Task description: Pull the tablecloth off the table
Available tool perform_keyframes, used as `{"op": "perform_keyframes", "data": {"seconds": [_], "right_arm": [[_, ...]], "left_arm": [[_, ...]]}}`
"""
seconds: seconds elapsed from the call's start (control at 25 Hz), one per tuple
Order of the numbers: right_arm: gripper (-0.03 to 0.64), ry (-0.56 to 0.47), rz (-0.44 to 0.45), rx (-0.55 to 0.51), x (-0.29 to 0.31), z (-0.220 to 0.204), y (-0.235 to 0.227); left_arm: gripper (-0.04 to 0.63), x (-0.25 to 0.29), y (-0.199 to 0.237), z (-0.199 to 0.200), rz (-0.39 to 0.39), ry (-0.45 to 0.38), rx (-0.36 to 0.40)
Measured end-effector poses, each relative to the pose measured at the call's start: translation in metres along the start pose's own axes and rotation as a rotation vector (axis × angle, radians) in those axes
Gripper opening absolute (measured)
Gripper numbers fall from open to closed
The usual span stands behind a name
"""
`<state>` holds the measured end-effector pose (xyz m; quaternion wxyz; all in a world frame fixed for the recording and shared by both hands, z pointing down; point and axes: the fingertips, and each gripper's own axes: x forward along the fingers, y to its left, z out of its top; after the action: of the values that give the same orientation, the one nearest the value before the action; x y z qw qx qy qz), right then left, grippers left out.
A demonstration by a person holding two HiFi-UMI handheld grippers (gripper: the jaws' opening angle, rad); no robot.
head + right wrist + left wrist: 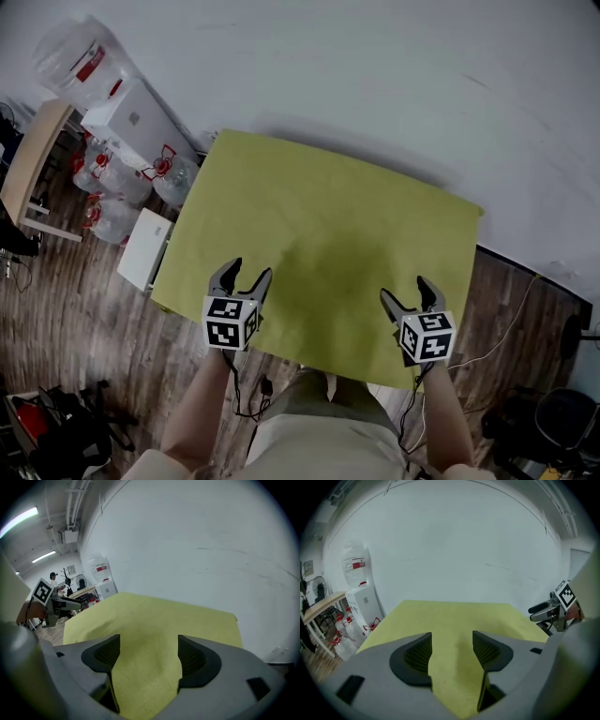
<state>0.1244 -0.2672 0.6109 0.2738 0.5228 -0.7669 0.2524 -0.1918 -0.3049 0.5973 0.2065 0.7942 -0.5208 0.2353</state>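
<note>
Nothing is pulled yet, by the look of it: the tablecloth lies flat and fully spread over the table, which is hidden beneath it. So the grab and the whole pull are left to do. The left hand-held gripper hovers at the cloth's near edge, jaws wide apart, cloth showing between them but no pad pressing it. The right hand-held gripper is the same: jaws spread wide, gripping nothing.

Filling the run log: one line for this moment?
tablecloth: spread flat | left claw: open, over near edge | right claw: open, over near edge
</note>
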Motion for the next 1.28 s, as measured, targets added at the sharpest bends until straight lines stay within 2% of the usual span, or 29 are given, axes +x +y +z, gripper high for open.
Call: {"op": "perform_keyframes", "data": {"seconds": [0.32, 0.84, 1.12, 1.24, 1.28], "right_arm": [[0.383, 0.064, 0.002, 0.037, 0.041, -0.033, -0.02], [0.387, 0.158, -0.041, 0.045, 0.074, -0.078, -0.035], [0.387, 0.141, -0.074, -0.007, 0.075, -0.083, -0.038], [0.379, 0.13, -0.072, -0.021, 0.074, -0.083, -0.037], [0.357, 0.133, -0.066, -0.027, 0.074, -0.083, -0.035]], "left_arm": [[0.283, 0.038, -0.005, -0.04, -0.002, 0.09, -0.024], [0.292, 0.09, -0.014, -0.094, 0.024, 0.244, 0.007], [0.29, 0.092, -0.012, -0.098, 0.043, 0.234, -0.026], [0.263, 0.093, -0.013, -0.098, 0.068, 0.234, -0.044], [0.251, 0.093, -0.014, -0.098, 0.074, 0.234, -0.045]]}}
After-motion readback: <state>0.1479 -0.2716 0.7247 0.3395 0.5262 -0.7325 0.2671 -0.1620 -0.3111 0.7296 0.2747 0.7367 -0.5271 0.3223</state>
